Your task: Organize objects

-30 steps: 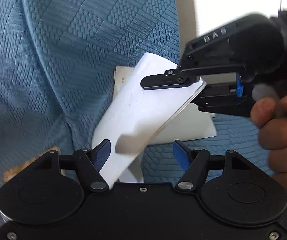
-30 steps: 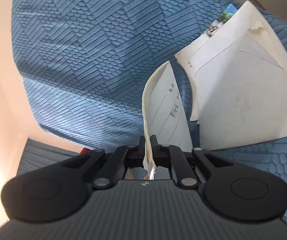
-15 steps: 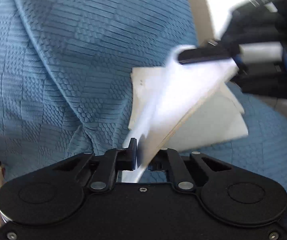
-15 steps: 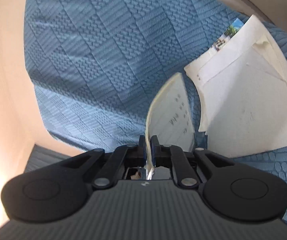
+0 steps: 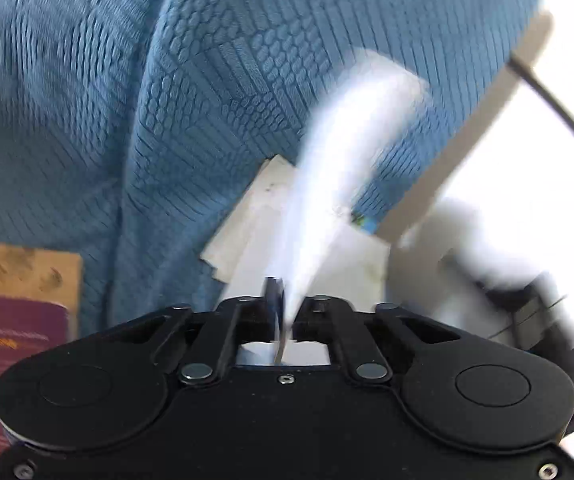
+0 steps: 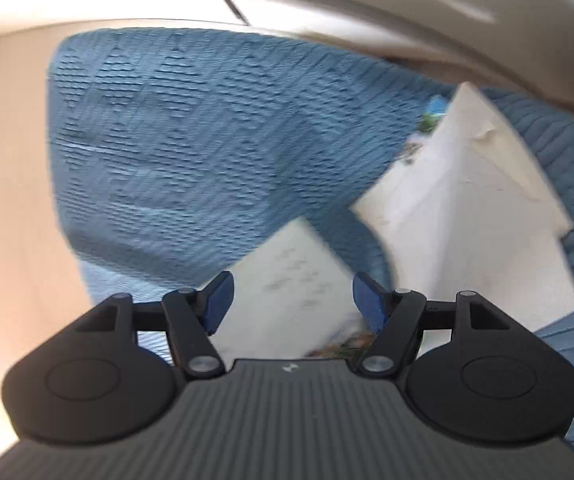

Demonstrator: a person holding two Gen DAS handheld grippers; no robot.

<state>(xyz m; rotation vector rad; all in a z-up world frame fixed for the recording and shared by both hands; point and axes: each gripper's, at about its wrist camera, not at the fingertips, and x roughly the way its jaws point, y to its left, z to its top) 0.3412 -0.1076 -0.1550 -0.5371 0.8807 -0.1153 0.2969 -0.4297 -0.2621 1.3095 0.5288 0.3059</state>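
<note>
Left wrist view shows the left gripper [image 5: 283, 304] with its jaws pressed together on the lower edge of a white envelope [image 5: 343, 152], which rises edge-on and blurred from the fingers, bending to the right over the blue quilted bedspread [image 5: 167, 112]. Behind it a stack of pale envelopes [image 5: 247, 224] lies flat on the fabric, with a small coloured stamp showing at its far right corner. Only this view takes in the maroon booklet [image 5: 11, 344] resting on a brown card [image 5: 23, 268] at the lower left, and the blurred dark shape of the other tool against a bright white area at the right edge. Right wrist view shows the right gripper [image 6: 289, 300] with its jaws opening, blue pads [image 6: 219, 300] well apart; a white sheet [image 6: 287, 272] lies between them, but the pads do not press on it. To the right the same stack [image 6: 471, 216] fans out on the bedspread [image 6: 191, 144], its top flap torn. Only this view shows the pale wall on the left and the light-coloured edge above the bed.
</note>
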